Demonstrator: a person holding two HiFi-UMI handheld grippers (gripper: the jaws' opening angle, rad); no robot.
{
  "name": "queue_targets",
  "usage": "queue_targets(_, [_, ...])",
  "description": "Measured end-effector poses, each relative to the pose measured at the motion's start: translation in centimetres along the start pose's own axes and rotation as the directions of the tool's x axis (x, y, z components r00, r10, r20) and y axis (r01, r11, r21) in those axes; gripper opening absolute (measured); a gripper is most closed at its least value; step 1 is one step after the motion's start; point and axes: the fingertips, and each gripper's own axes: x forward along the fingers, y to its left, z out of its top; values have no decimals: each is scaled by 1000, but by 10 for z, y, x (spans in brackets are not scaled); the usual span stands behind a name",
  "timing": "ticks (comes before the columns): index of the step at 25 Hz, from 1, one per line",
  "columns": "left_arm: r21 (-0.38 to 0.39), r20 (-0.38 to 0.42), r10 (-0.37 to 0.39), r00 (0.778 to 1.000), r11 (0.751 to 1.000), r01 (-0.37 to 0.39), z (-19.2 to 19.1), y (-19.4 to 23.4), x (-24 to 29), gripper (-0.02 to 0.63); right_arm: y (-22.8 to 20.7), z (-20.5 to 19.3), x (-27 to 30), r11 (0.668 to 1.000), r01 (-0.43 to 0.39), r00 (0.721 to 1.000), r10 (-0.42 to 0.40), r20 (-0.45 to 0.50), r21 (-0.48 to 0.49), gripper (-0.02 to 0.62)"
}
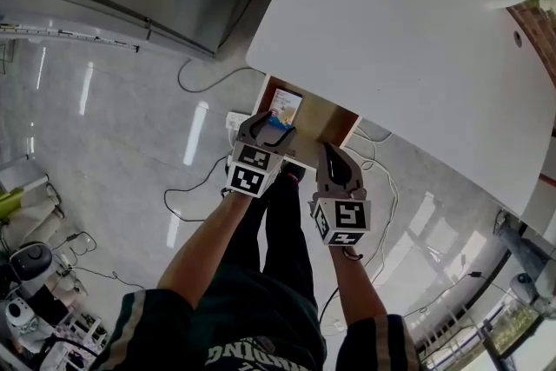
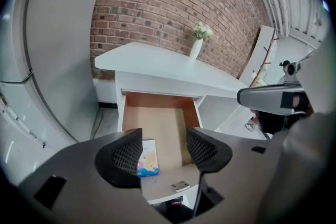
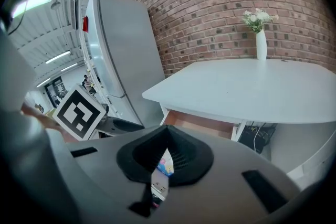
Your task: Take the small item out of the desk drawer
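**Item** (image 2: 148, 159): small flat packet or card with a colour print and a blue band at the near end. It lies flat on the floor of the drawer (image 2: 160, 120), in the front left corner as the left claw view shows it, close beside the left wall. Nothing touches it.

**Drawer:** pulled well out from under the white worktop (image 1: 408, 39). It has a pale wood floor and a white front with a small metal plate (image 2: 180, 186) on its top edge. No other contents are seen.

**Left claw** (image 2: 164, 152): spread, with nothing between the pads. It hangs above the drawer front, angled down, and the item shows just past the left pad.

**Right claw** (image 3: 167, 157): pads pressed together at the tips, holding nothing. It hangs beside the left claw, short of the drawer.

**Handling (judgement):**
- The item is probably very light and thin, and it may bend under a hard pinch.
- A printed surface like this may be glossy and slip.
- It lies flat, so it offers no face to grip from above.
- The best hold is likely across the near short edge or the free long edge toward the drawer's middle, with one pad slid under and light pressure.
- The side wall crowds the left edge.

**Other:** vase (image 3: 261, 44) of white flowers at the worktop's far end, and a brick wall (image 3: 220, 2) behind.
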Motion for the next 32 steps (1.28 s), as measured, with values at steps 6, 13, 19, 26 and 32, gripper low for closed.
queue_targets(6, [-31, -31, 34, 999, 999, -35, -7, 5, 22, 322, -4, -1, 2, 999, 12, 1000, -12, -1, 32, 24])
queue_targets(13, [-37, -51, 76, 996, 996, -78, -16, 12, 47, 372, -15, -18, 4, 999, 26, 1000, -26, -15, 37, 23])
queue_targets(19, [-59, -91, 87, 992, 994, -93, -27, 16, 67, 383, -20, -27, 9, 998, 32, 999, -31, -30, 59, 25])
queue_targets(26, [-76, -130, 96, 987, 991, -106, -39, 28, 93, 393, -24, -31, 22, 995, 43, 999, -40, -30, 86, 25])
queue_targets(32, [-40, -194, 128, 973, 990, -139, -51, 37, 110, 393, -25, -38, 27, 995, 39, 998, -34, -49, 90, 25])
